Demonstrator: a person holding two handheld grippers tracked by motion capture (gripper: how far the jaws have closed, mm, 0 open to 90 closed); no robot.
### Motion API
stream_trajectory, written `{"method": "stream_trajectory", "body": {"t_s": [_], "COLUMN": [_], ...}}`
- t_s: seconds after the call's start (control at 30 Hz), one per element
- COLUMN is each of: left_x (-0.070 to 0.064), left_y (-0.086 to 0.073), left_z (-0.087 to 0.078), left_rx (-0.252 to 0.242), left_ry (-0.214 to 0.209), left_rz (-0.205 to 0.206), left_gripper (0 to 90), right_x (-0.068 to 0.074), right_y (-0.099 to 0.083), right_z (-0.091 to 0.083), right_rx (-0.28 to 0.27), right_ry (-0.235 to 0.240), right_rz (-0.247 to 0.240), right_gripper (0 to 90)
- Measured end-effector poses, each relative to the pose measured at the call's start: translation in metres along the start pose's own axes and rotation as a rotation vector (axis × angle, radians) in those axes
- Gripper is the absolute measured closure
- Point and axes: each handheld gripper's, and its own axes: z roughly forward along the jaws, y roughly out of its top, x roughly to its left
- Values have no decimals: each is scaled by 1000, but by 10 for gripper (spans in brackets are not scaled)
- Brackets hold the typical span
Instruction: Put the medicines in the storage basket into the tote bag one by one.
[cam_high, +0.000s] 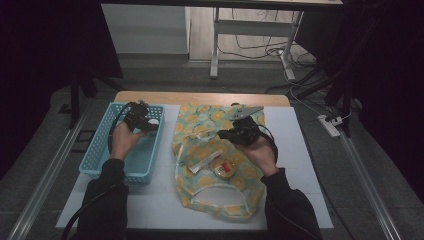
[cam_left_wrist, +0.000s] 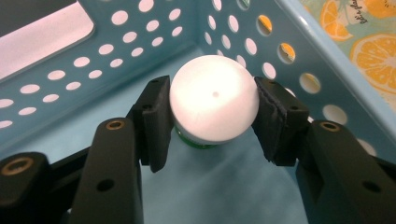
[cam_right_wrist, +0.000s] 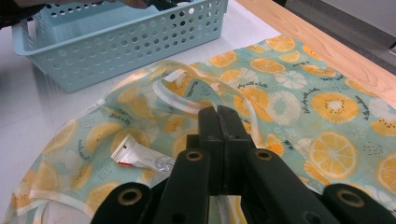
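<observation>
From above, a person's left gripper (cam_high: 141, 119) reaches into a pale blue perforated basket (cam_high: 98, 150) at nine o'clock on the white table (cam_high: 300, 165), while the right gripper (cam_high: 239, 131) hovers at the centre over a citrus-print bag (cam_high: 210, 195) lying flat; a small round yellow tin (cam_high: 224, 168) and a white sachet (cam_high: 204, 161) rest on the bag toward six o'clock. In the left gripper view, the jaws press from nine and three o'clock against a white-capped bottle (cam_left_wrist: 213, 103) (a green body peeks out below the cap) standing low in the basket's far corner. In the right gripper view, the jaws are pressed together on the bag's clear-edged handle strap (cam_right_wrist: 187, 86), lifting it, with the sachet at eight o'clock. To set the bottle down well, it seems best to lower it until its base meets the basket floor, then part the jaws evenly and withdraw straight up. The bag carries small cursive script, too fine to read.
</observation>
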Motion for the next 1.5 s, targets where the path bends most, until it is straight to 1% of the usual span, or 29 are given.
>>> {"method": "stream_trajectory", "body": {"t_s": [0.1, 0.27, 0.5, 0.6, 0.7, 0.8, 1.0, 1.2, 1.5], "left_x": [0, 2, 0, -3, -5, -7, -11, -17, -31], "left_y": [0, -1, -3, -4, -7, -10, -15, -19, -25], "left_z": [-2, -12, -30, -38, -44, -50, -66, -83, -98], "left_rx": [6, -6, -25, -32, -43, -45, -54, -70, -69], "left_ry": [19, 14, 4, -1, -11, -16, -30, -49, -83], "left_rz": [-11, -30, -27, -19, -18, -10, -14, 4, 41], "left_gripper": [504, 506, 507, 507, 507, 507, 507, 508, 508], "right_x": [0, 1, 2, 2, 2, 2, 3, 3, 3], "right_y": [0, 0, 1, 1, 1, 1, 1, 1, 0], "right_z": [0, 1, 1, 2, 2, 2, 3, 4, 4], "right_rx": [1, 0, 3, 3, 3, 4, 5, 8, 8], "right_ry": [1, 3, 6, 6, 5, 6, 6, 6, 6], "right_rz": [0, 2, 2, 3, 3, 2, 2, 0, 1], "right_gripper": [900, 900, 900, 900, 900, 900, 900, 900, 900]}}
